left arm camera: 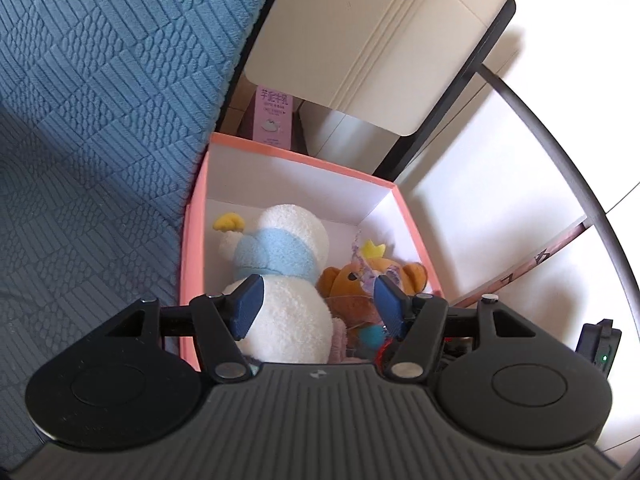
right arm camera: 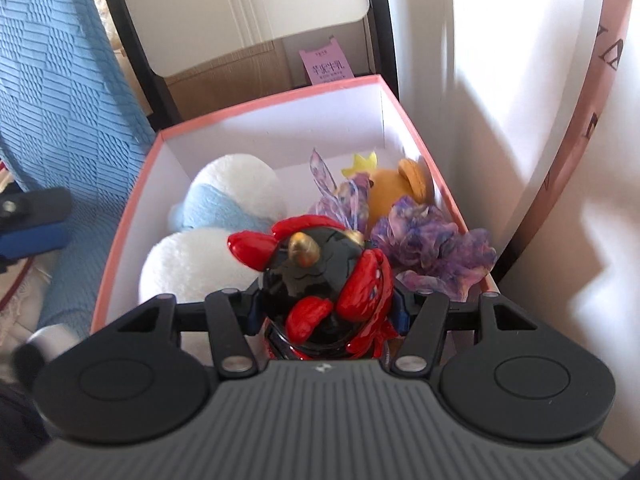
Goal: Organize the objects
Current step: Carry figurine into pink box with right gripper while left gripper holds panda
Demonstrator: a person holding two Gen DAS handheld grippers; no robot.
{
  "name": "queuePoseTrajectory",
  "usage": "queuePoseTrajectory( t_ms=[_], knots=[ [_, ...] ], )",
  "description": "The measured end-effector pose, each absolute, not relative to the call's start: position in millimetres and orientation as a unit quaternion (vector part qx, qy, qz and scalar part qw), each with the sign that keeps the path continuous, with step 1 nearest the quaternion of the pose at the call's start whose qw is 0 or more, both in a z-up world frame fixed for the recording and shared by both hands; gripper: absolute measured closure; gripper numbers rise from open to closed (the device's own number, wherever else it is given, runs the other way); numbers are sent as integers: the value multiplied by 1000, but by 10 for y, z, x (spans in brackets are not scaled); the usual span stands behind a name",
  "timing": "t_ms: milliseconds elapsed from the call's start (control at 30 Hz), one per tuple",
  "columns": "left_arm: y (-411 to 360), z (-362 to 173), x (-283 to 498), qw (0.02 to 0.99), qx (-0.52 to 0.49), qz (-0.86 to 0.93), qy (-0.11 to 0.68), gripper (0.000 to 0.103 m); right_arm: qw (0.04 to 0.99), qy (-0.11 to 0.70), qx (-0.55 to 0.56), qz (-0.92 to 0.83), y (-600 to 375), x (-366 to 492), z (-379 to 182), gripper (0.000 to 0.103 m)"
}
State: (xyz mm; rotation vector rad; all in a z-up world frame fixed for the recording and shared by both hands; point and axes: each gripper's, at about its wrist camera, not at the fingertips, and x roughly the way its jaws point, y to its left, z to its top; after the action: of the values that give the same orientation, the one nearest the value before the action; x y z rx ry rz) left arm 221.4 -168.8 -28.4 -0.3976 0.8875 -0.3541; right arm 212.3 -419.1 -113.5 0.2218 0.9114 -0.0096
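A pink box [left arm camera: 192, 216] with white inner walls holds a white plush with a light-blue scarf [left arm camera: 288, 272] and an orange bear plush [left arm camera: 348, 280] with purple frills. My left gripper [left arm camera: 318, 306] is open and empty, above the box's near edge. In the right wrist view the same box [right arm camera: 132, 200] holds the white plush [right arm camera: 224, 200], the orange plush [right arm camera: 392, 196] and purple frilly fabric [right arm camera: 432, 248]. My right gripper [right arm camera: 326, 312] is shut on a glossy black-and-red horned figurine [right arm camera: 320, 276], held over the box's near end.
A blue textured blanket [left arm camera: 100, 120] lies left of the box. A cream chair back [left arm camera: 376, 40] with a black frame stands behind it, with a pink carton [left arm camera: 272, 116] and a cardboard box [right arm camera: 232, 76]. A white wall [left arm camera: 500, 200] is at the right.
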Motion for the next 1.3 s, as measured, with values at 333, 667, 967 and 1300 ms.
queuePoseTrajectory(
  t_ms=[333,667,967,1300],
  knots=[
    [-1248,-188,1866,882,-188,-142,407,32,907,406,112,-18,-4163,2059,-932,21],
    [-586,-597,1213,872,-194,-93,440,32,910,395,130,-3,-3916,1876,-812,21],
    [-451,-1236,1039,815,-256,-118,506,32,908,398,130,12,-3641,1772,-791,21],
    [-584,-1505,987,794,-269,-136,529,32,898,419,131,10,-3621,1698,-881,16]
  ],
)
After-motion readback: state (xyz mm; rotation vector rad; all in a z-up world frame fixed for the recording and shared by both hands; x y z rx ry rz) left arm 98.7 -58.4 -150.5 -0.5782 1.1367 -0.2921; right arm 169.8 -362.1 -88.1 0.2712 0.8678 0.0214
